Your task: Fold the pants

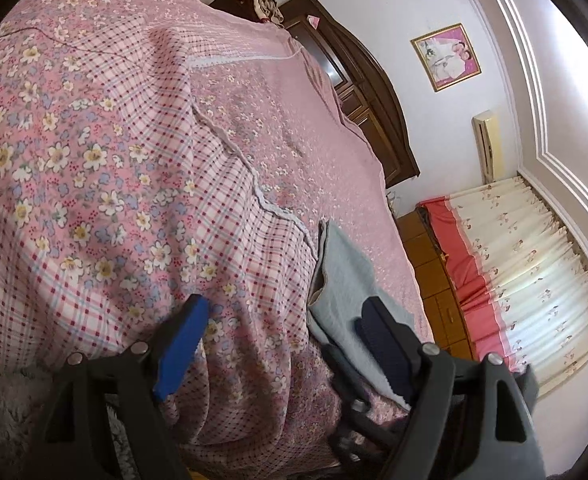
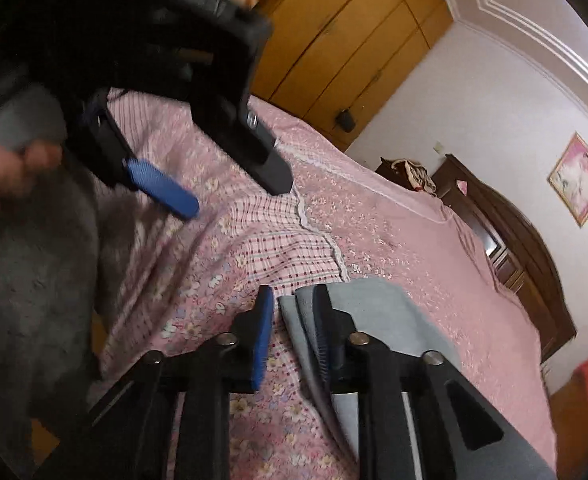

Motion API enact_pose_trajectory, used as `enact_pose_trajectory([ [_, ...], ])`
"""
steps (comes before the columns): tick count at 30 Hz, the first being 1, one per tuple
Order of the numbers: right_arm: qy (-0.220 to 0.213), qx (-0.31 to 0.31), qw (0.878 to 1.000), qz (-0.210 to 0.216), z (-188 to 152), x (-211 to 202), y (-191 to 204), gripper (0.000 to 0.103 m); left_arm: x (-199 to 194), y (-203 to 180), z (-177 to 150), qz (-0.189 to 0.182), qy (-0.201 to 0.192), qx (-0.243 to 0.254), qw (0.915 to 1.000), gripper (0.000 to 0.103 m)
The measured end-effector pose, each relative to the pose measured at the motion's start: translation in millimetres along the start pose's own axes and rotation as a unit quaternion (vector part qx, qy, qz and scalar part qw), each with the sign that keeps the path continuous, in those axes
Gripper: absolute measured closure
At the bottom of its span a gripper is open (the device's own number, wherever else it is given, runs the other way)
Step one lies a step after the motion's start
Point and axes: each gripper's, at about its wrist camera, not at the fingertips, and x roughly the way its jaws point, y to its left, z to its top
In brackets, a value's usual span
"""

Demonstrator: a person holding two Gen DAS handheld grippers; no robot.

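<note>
Now the pants (image 2: 377,312) beside the narrow-set right tool (image 2: 294,336) — left tool (image 1: 290,344) wide, empty.

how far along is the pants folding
Done: the pants lie on the quilt in stacked layers, so at least one fold is in. In hand: nothing; the right tool straddles their layered edge without pinching, the left tool is open and empty. Left: probably a last fold or tidy-up.
</note>
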Motion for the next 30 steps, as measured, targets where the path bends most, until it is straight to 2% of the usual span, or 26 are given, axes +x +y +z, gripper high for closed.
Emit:
enact_pose_trajectory([
  [1, 0.000, 0.008, 1.000, 0.002, -2, 0, -2, 0.089, -3, 4, -1, -0.001, -0.001, -0.002, 1.0000, 0.021],
  [4, -0.008, 0.029, 1.000, -0.003, -9, -10, -22, 0.090, -6, 10, 0, 0.001, -0.003, -0.006, 1.0000, 0.021],
  [6, 0.012, 0.012, 1.000, 0.000, -12, -5, -22, 0.090, -7, 13, 0, -0.001, -0.004, -0.003, 1.0000, 0.021],
  [9, 0.028, -0.018, 0.999, 0.028, -21, 2, -13, 0.090, -9, 17, 1, -0.007, -0.004, -0.005, 1.0000, 0.021],
  [17, 0.034, -0.080, 0.996, -0.013, -25, -3, 13, 0.090, -14, 21, 3, -0.014, -0.003, -0.016, 0.9998, 0.021],
  [22, 0.022, -0.106, 0.993, -0.054, -22, 1, 19, 0.091, -15, 19, 2, -0.011, -0.001, -0.012, 0.9999, 0.021],
  [23, 0.014, -0.108, 0.992, -0.056, -22, -3, 22, 0.099, -16, 18, 2, -0.011, -0.002, -0.012, 0.9999, 0.021],
  [26, -0.006, -0.124, 0.990, -0.065, -20, -8, 24, 0.100, -17, 15, 1, -0.012, -0.003, -0.014, 0.9998, 0.021],
  [30, -0.013, -0.121, 0.991, -0.048, -19, -22, 32, 0.100, -17, 16, 1, -0.013, -0.004, -0.015, 0.9998, 0.021],
])
